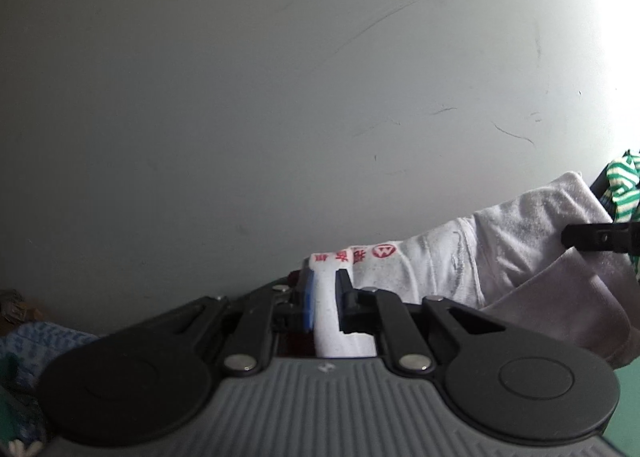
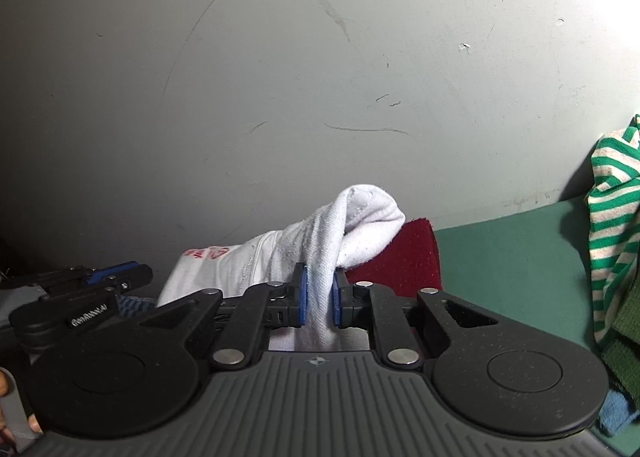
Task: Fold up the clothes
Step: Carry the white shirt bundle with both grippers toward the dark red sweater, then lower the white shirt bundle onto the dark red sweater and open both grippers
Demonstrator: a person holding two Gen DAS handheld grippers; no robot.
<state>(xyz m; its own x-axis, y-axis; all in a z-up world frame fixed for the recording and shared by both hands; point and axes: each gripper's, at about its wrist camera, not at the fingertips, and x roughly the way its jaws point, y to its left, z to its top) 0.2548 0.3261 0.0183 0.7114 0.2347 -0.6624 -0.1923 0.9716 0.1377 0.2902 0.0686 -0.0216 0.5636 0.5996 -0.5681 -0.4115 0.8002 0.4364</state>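
White garment (image 1: 436, 265) with red print is pinched in both my grippers, strung between them at lower centre of each view. My left gripper (image 1: 325, 297) has its pads nearly together on a white fold, blue pad on one side. My right gripper (image 2: 319, 297) clamps a bunched fold too, blue pads on both sides, cloth humping up just past the tips. In the right wrist view my left gripper shows at lower left, and a bit of hand at the bottom left corner. Behind the bunch a dark red cloth (image 2: 404, 253), then green surface (image 2: 512, 257). Striped green-and-white garment (image 2: 612, 217) hangs at right edge. Scuffed grey wall (image 2: 280, 77) fills the upper frame.
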